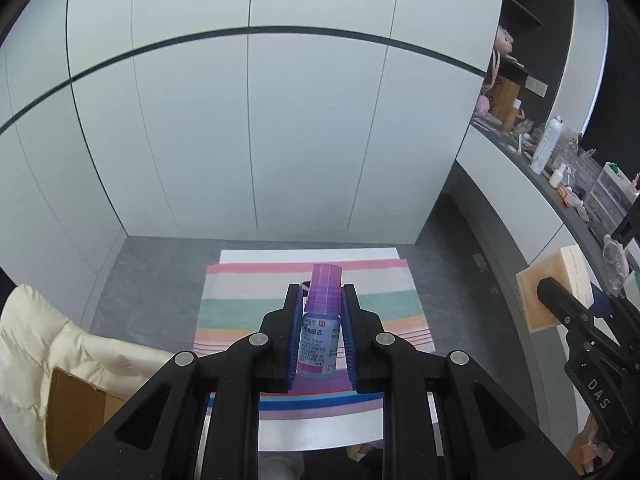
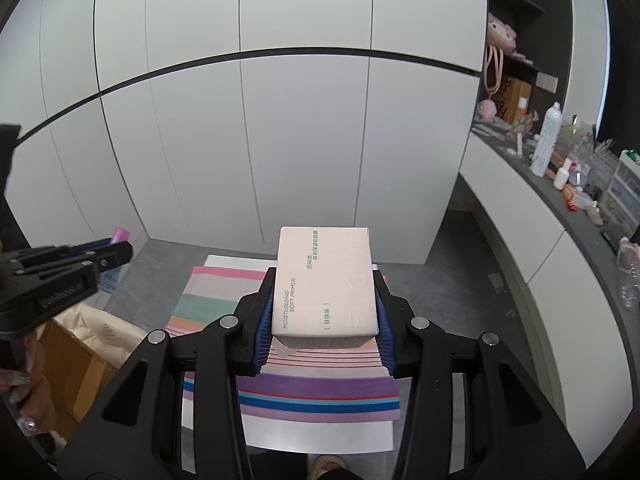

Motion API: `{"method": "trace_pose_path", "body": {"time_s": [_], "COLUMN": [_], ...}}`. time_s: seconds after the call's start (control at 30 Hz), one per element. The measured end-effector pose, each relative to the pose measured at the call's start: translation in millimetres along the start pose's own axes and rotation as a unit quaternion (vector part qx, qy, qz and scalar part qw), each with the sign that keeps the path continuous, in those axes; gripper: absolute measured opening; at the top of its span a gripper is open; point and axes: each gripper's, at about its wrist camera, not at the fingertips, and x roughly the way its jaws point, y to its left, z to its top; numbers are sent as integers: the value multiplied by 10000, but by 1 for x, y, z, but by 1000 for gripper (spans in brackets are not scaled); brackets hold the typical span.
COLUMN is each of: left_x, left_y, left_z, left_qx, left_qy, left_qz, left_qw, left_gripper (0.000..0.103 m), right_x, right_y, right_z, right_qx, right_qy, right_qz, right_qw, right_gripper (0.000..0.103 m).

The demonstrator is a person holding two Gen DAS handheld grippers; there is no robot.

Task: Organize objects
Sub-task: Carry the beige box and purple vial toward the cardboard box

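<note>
1. Left gripper (image 1: 321, 312): jaws pinching a small eye-drop bottle (image 1: 318, 336), blue pads pressed on both of its sides. Bottle upright between the fingers, purple translucent cap (image 1: 325, 288) sticking out past the tips, white-and-blue label facing the camera.
2. Bottle is off the table, held in the air above the striped cloth (image 1: 248, 304).
3. Right gripper (image 2: 324, 320): jaws clamped on a pale pink box (image 2: 324, 280) printed "MOISTURIZING SOFT PRIMER". Pads grip its two long sides near the close end; the rest of the box juts forward beyond the fingertips.
4. Box also clear of the table, hanging over the same striped cloth (image 2: 320, 396).
5. Cloth lies on a white table top (image 2: 312, 436) and covers most of it; grey floor (image 2: 440, 288) around it.
6. Cross-check: the left wrist view shows the right gripper (image 1: 560, 304) at the right edge with the box (image 1: 552, 288) in its grip; the right wrist view shows the left gripper (image 2: 100, 256) at the left edge, purple cap (image 2: 121, 235) visible at its tip.
7. Background: white cabinet doors (image 2: 280, 120) behind the table; cluttered counter (image 2: 560, 196) on the right with bottles and small drawers.
8. Lower left: open cardboard box (image 1: 76, 412) beside cream padded fabric (image 1: 44, 332).
</note>
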Motion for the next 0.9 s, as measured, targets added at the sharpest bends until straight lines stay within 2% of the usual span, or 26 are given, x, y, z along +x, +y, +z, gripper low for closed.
{"method": "trace_pose_path", "body": {"time_s": [0.3, 0.53, 0.77, 0.9], "left_x": [-22, -48, -65, -74], "left_y": [-17, -32, -31, -24], "left_z": [-33, -80, -124, -154], "left_qx": [239, 564, 803, 732], "left_qy": [-127, -172, -59, -61], "left_qz": [12, -72, -126, -113], "left_qw": [9996, 9982, 9967, 9972], "left_gripper": [19, 19, 19, 19], "right_x": [-19, -42, -59, -74], "right_y": [-5, -8, -15, -21], "right_z": [-35, -73, -123, -150], "right_qx": [14, 95, 379, 513], "right_qy": [43, 2, 203, 306], "right_qz": [-34, 96, 232, 344], "right_qw": [10000, 9999, 9988, 9976], "right_gripper": [44, 44, 44, 44]}}
